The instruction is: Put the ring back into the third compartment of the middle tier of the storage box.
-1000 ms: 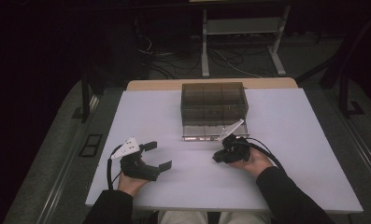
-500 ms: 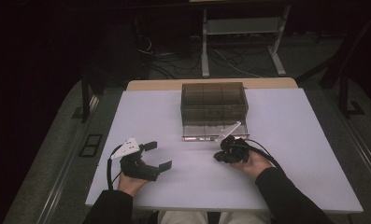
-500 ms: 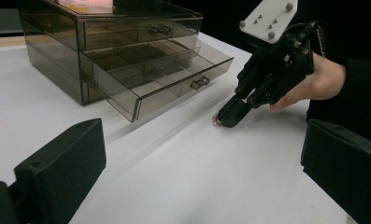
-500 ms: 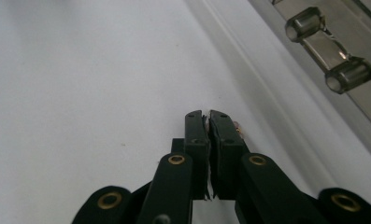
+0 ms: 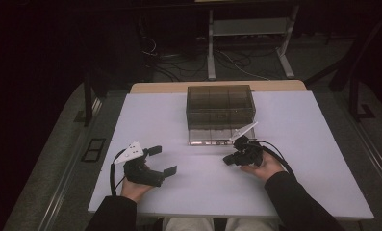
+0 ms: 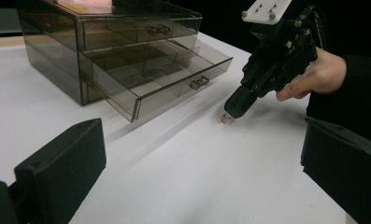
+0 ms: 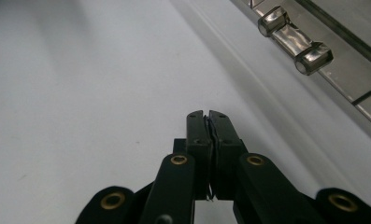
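Just beside open drawer (image 6: 174, 88) edge, right claw (image 6: 227, 116) pinching small piece (image 6: 225, 119)

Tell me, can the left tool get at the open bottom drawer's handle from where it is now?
Probably yes. The left tool is open, and only bare white table lies between it and the drawer handle. The right tool, shut on a small object, sits beside that path, not across it.

Right hand-held gripper (image 5: 228, 159) closed, left hand-held gripper (image 5: 163, 160) agape
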Demonstrator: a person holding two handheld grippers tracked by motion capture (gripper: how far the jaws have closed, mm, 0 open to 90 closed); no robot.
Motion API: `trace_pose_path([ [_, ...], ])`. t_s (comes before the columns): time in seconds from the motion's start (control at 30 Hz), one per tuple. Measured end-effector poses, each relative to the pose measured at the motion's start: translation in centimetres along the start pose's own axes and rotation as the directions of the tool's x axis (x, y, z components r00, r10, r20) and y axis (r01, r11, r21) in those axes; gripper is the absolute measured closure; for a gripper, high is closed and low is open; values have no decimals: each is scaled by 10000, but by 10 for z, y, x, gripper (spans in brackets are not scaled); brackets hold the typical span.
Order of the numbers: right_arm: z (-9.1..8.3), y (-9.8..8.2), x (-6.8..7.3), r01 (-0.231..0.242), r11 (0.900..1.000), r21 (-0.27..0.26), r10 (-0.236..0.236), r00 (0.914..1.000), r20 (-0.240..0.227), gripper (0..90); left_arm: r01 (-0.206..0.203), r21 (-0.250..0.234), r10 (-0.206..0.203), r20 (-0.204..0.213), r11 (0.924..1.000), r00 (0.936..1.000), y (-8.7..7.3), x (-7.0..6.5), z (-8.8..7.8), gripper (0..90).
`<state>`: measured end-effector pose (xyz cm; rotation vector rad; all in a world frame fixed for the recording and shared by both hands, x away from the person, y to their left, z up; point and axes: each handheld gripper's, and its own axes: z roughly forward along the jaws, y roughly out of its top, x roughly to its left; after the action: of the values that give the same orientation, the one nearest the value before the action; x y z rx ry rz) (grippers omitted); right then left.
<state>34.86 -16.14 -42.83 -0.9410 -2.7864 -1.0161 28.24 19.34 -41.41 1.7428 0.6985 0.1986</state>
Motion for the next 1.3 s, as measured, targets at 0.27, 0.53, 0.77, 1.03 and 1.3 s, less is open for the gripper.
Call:
trace_pose_path([
  [0.27, -10, 1, 0, -159, 9990, -422, 147, 9995, -271, 869, 9, -15, -9, -10, 10000, 10000, 0, 0, 0, 0],
  [0.53, -18, 1, 1, -230, 9971, -730, 194, 9986, -494, 870, -3, 7, 3, -12, 10000, 10000, 0, 0, 0, 0],
  [0.77, -24, 3, 4, -246, 9953, -931, 193, 9982, -576, 870, -11, 20, 11, -16, 10000, 10000, 0, 0, 0, 0],
  [1.03, -31, 5, 7, -176, 9931, -1156, 107, 9981, -599, 869, 6, 36, -6, -20, 10000, 10000, 0, 0, 0, 0],
  [1.3, -40, 8, 6, -146, 9895, -1441, 66, 9984, -556, 869, 33, 21, -33, -36, 10000, 10000, -1, 0, 0, 0],
])
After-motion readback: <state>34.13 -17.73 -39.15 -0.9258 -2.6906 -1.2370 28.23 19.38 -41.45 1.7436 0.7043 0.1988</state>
